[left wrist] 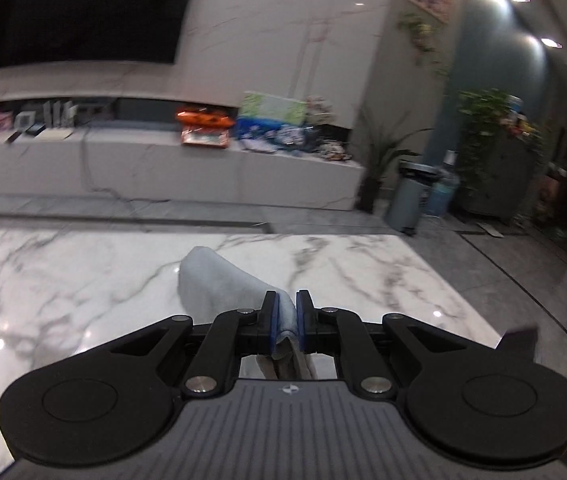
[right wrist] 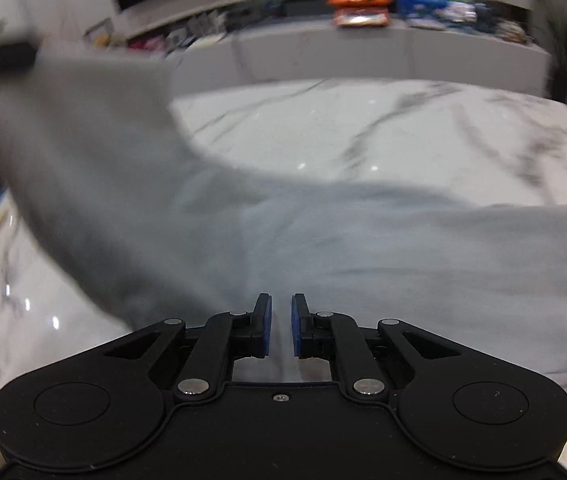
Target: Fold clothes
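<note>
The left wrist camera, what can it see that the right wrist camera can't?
Only the left wrist view shows the left gripper pinching a fold of the pale grey cloth garment, plus a grey pedal bin and leafy green plants. Only the right wrist view shows the right gripper, jaws slightly apart over the spread garment. Both show the white marble-patterned table and the orange packet on the far ledge.

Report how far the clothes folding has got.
Done: little that shows; the grey garment lies partly spread on the marble table, with no finished fold visible. In hand: the left gripper is shut on an edge of it, and one part swings up at the left of the blurred right wrist view. The right gripper is open above the cloth. Left: the folding itself.
</note>
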